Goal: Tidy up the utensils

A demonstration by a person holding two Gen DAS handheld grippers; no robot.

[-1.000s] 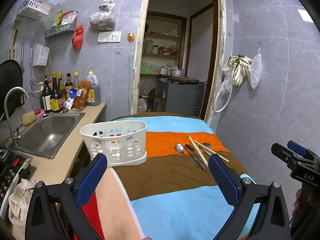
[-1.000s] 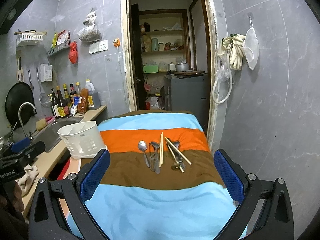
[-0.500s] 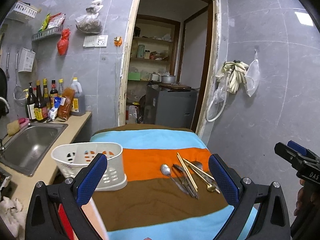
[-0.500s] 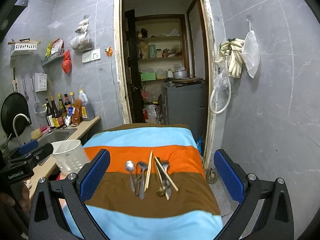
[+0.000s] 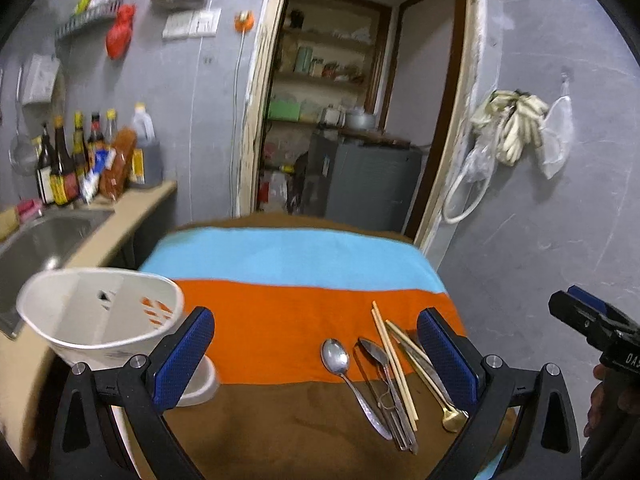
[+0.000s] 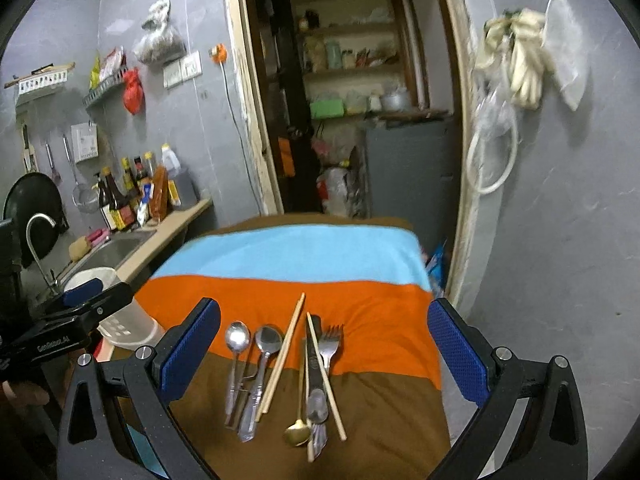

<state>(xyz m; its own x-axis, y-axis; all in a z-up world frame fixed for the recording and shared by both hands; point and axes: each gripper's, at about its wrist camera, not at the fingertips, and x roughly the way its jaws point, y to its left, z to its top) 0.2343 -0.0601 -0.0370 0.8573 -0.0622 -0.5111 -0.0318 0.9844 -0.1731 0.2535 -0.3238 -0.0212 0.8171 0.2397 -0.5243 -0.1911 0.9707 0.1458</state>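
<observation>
Utensils [image 6: 280, 376] lie in a loose bundle on a striped cloth [image 6: 288, 252] of sky blue, orange and brown bands, soft and slightly rumpled, across the line where orange meets brown. In the right wrist view the bundle holds two shiny steel spoons [image 6: 237, 338] with oval bowls, side by side at its left edge, then slim pale wooden chopsticks [image 6: 282, 358] lying at a slant, a steel fork [image 6: 330, 338] with its tines pointing away, and a small gold-coloured spoon [image 6: 298, 434] with its round bowl nearest the camera. Several pieces overlap; the dark flat piece under the chopsticks is hard to name.

A white plastic utensil basket [image 5: 100, 312], oval-rimmed with slotted walls, stands at the cloth's left edge, well apart from the bundle and beside a beige countertop [image 5: 120, 224] with a steel sink [image 5: 44, 236].

Left gripper [image 5: 316, 356] hangs over the brown band with its blue, dimpled pads [image 5: 184, 356] spread wide and nothing between them; the bundle shows inside the gap, toward the right pad. Right gripper [image 6: 324, 354] is likewise spread wide and empty, its textured blue pads [image 6: 456, 356] flanking the bundle from above without touching it. Grey tiled walls and a doorway with wooden shelves stand behind.
</observation>
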